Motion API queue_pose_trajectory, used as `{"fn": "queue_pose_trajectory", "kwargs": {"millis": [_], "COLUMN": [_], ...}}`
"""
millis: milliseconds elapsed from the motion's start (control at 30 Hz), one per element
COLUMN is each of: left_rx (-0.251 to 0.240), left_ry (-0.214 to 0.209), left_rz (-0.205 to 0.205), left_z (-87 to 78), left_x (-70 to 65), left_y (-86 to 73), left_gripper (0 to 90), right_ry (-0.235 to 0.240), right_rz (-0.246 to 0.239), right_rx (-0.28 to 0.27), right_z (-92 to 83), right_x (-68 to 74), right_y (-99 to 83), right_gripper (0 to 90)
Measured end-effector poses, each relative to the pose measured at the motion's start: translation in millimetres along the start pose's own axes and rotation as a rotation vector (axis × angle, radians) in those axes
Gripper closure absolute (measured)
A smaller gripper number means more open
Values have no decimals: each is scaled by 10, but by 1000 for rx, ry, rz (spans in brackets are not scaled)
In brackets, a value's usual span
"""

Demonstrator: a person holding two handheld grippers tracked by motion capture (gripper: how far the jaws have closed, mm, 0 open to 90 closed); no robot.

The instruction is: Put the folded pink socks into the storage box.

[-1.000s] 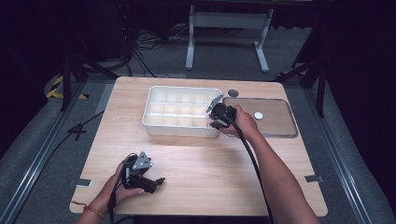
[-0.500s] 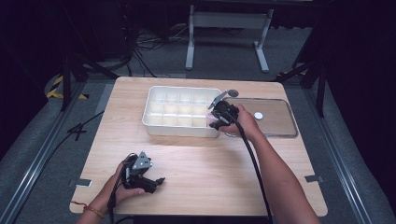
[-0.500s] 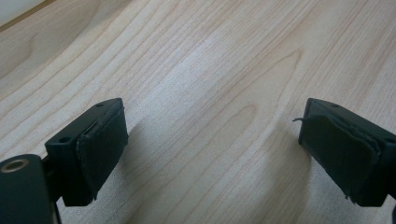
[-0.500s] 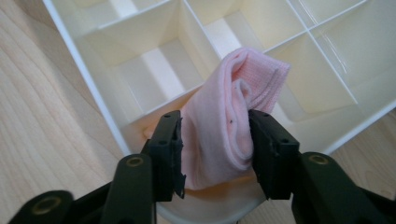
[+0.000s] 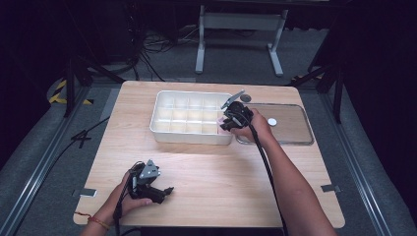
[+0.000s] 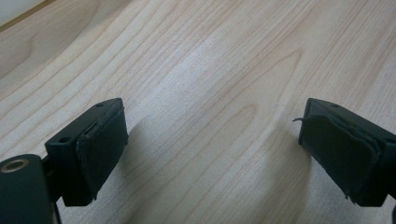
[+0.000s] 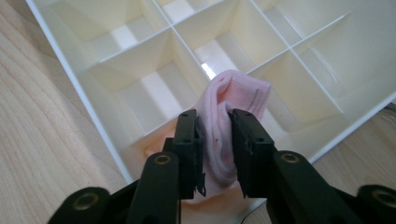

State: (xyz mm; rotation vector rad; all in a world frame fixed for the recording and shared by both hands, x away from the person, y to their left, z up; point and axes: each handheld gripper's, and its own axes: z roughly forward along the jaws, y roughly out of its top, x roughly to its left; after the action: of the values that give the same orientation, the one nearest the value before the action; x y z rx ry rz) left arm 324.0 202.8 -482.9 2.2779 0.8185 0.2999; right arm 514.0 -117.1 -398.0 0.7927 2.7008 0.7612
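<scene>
A pink sock (image 7: 238,95) is pinched between the pads of my right gripper (image 7: 215,135), whose jaws have just been closing on it. The sock hangs over the near right corner cell of a white divided tray (image 7: 70,65). From above, the right gripper (image 5: 225,124) sits at that corner of the tray (image 5: 189,139), with a bit of pink sock (image 5: 222,130) under it. My left gripper (image 5: 167,191) rests low at the front left of the table, its jaws wide apart. Bare wood lies between the jaws of the left gripper (image 6: 212,140).
A clear flat lid (image 5: 290,130) lies right of the tray with a small white disc (image 5: 272,121) on it. A dark round disc (image 5: 245,98) sits behind the right hand. The tray's other cells look empty. Cables trail off the table's front and left edges.
The right hand has shifted only slightly at the tray's near right corner. The left hand and its gripper have kept still.
</scene>
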Motion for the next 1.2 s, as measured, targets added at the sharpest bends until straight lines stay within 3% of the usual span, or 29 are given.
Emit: {"fn": "queue_pose_trajectory", "kwargs": {"millis": [300,900,1200], "left_rx": [-6,-1,-1], "left_ry": [7,6,7], "left_rz": [3,9,10], "left_z": [4,2,2], "left_x": [0,5,6], "left_y": [-2,-1,0], "left_gripper": [83,82,82], "right_ry": [2,12,27], "right_rz": [-19,-40,-27], "right_rx": [42,176,190], "right_z": [56,278,306], "right_x": [8,23,4], "right_y": [3,20,25], "right_gripper": [808,817,821]}}
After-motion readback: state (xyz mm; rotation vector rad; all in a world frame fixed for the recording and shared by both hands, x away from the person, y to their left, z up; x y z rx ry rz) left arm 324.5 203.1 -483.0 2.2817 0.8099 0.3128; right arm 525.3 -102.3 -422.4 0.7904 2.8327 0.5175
